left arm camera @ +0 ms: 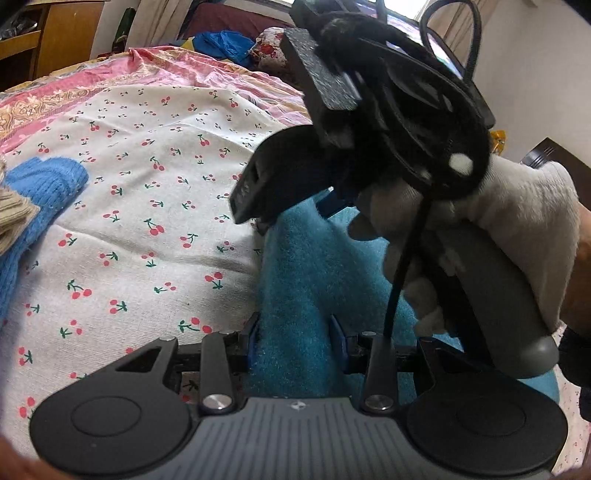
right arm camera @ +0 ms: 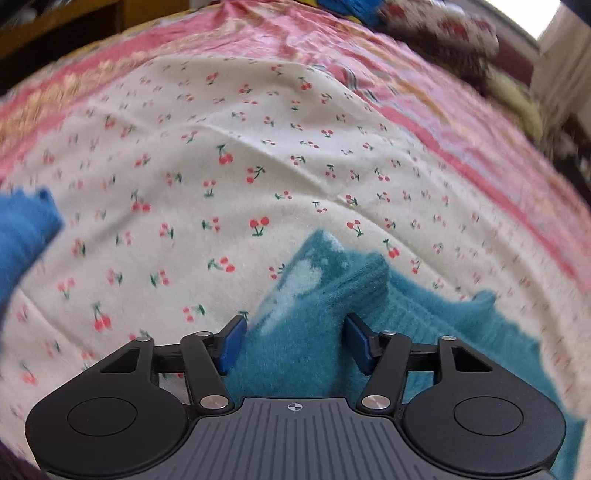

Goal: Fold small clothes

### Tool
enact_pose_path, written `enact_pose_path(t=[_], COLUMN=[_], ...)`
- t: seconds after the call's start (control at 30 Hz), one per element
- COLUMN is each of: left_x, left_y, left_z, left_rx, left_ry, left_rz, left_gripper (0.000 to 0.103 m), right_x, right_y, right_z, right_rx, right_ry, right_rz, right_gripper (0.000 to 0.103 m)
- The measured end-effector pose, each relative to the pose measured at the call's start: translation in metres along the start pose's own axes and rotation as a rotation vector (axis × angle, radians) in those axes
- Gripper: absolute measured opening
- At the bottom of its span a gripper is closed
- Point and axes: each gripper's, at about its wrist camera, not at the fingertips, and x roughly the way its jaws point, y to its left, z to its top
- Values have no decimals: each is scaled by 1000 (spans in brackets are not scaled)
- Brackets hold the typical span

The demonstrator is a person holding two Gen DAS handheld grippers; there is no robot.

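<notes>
Fuzzy teal garment [right arm camera: 306,343] on our cherry-print sheet [right arm camera: 229,192]
Rumpled, pale-patched — our left gripper [left arm camera: 297,334] clamps it; right gripper [right arm camera: 295,341] straddles it, released.

Left tool [left arm camera: 297,332] straddles the teal fuzzy garment [left arm camera: 314,266] on the cherry-print sheet [left arm camera: 147,155], right tool [left arm camera: 258,199] just above.

Bed under cherry-print sheet [left arm camera: 155,155], pink quilt [left arm camera: 177,70] beyond, wooden cabinet [left arm camera: 70,33] (far left), daylit curtained window [left arm camera: 447,26].

Soft daylight from the window [left arm camera: 436,14] behind your bed lights both fisheye views; your right wrist view smears toward its bowed edges.
</notes>
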Motion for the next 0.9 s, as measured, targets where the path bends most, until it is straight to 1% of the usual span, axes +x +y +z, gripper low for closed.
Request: enact_pose_path(t=[0.07, 0.17, 0.23, 0.37, 0.43, 0.53, 0.6, 0.67, 0.7, 0.73, 0.77, 0.87, 0.9], left_x=[-1, -3, -5, -5, -4, 1, 1, 2, 2, 2, 2, 2, 1], left_y=[0, 0, -2, -2, -1, -1, -5, -8, -8, -8, -8, -8, -8], left_z=[0, 1, 1, 0, -1, -1, -2, -3, -3, -3, -3, -2, -1], left_rx=[-6, -7, 3, 14, 18, 33, 59, 74, 73, 68, 58, 56, 54], left_ry=[-1, -7, -16, -24, -15, -7, -10, -17, -16, -12, -7, -17, -20], left_rz=[2, 10, 25, 45, 44, 36, 41, 43, 39, 29, 12, 9, 6], left_gripper=[43, 48, 55, 65, 72, 79, 80, 79, 73, 64, 59, 50, 46], right_x=[-4, -11, -15, -21, -23, -26, -30, -33, -35, -36, -38, -42, -43], right_y=[-5, -12, -16, -24, -27, -32, -35, -39, -41, -43, -45, -50, -52], right_z=[-1, -4, -5, -8, -9, -11, -13, -14, -15, -16, -17, -20, -21], right_rx=[5, 18, 28, 53, 62, 72, 76, 83, 87, 91, 93, 99, 102], right_ry=[-4, -12, -20, -29, -34, -42, -47, -50, -51, -53, -55, -60, -61], right_rz=[7, 17, 27, 53, 65, 78, 85, 92, 96, 99, 101, 104, 106], right_gripper=[45, 35, 32, 29, 28, 27, 26, 26, 26, 26, 25, 25, 25])
